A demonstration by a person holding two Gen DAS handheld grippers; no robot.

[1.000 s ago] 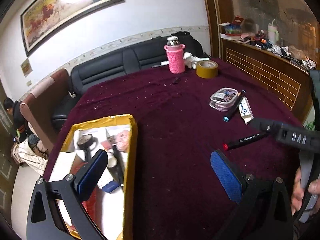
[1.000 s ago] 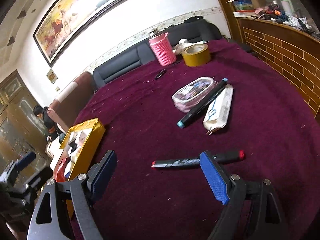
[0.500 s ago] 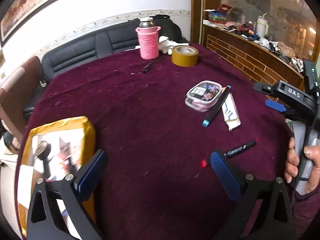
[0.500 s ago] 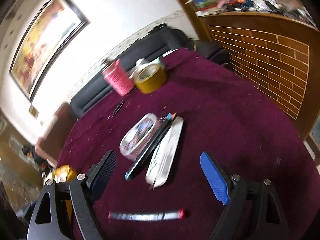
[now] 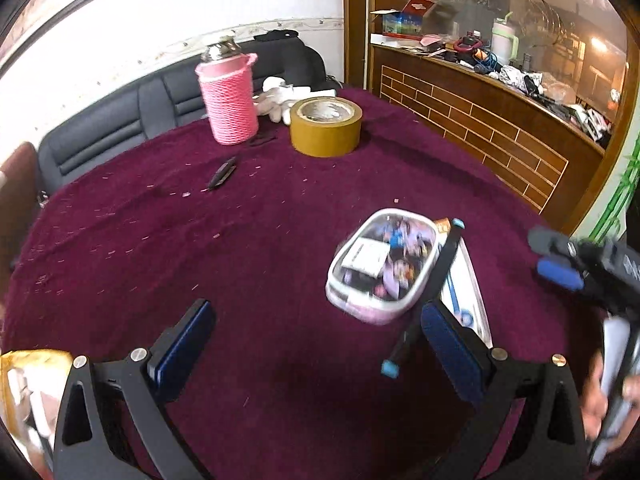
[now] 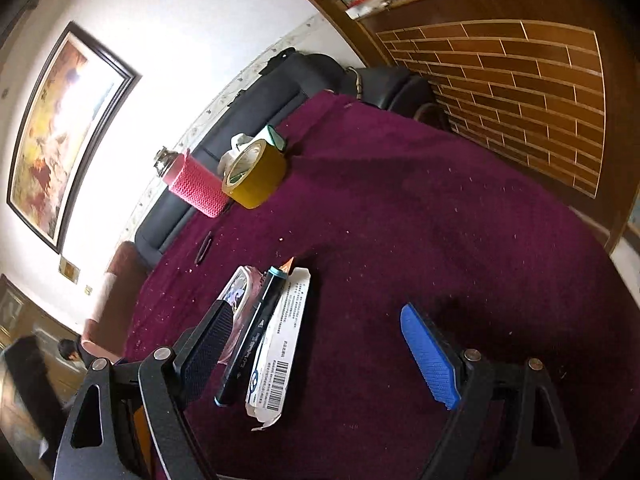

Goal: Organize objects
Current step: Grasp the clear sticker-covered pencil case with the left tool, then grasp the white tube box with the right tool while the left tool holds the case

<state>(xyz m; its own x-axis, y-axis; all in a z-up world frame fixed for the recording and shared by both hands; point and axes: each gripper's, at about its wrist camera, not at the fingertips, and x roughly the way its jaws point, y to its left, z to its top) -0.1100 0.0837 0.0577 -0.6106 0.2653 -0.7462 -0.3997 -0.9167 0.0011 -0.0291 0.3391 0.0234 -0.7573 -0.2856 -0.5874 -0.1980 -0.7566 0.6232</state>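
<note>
A clear plastic box (image 5: 382,264) of small colourful items lies on the maroon tablecloth (image 5: 260,248). Against its right side rests a black marker with blue caps (image 5: 424,300), and beside that a white packet (image 5: 466,292). My left gripper (image 5: 316,344) is open, just short of the box, with its right pad near the marker's near end. My right gripper (image 6: 320,354) is open and rolled, low over the cloth. The marker (image 6: 252,336) and packet (image 6: 280,340) lie just inside its left finger, the box (image 6: 240,292) behind it. The right gripper (image 5: 550,256) also shows at the left wrist view's right edge, held by a hand.
A brown tape roll (image 5: 326,126), a pink knitted bottle (image 5: 228,100), white gloves (image 5: 280,98) and a small black clip (image 5: 222,172) sit at the table's far side. A gold box corner (image 5: 24,364) shows bottom left. A sofa (image 6: 280,84) and a brick-fronted counter (image 6: 520,92) border the table.
My left gripper swung right, away from the gold box, up to the plastic box. My right gripper rolled and moved forward past the red-capped marker, which has left both views.
</note>
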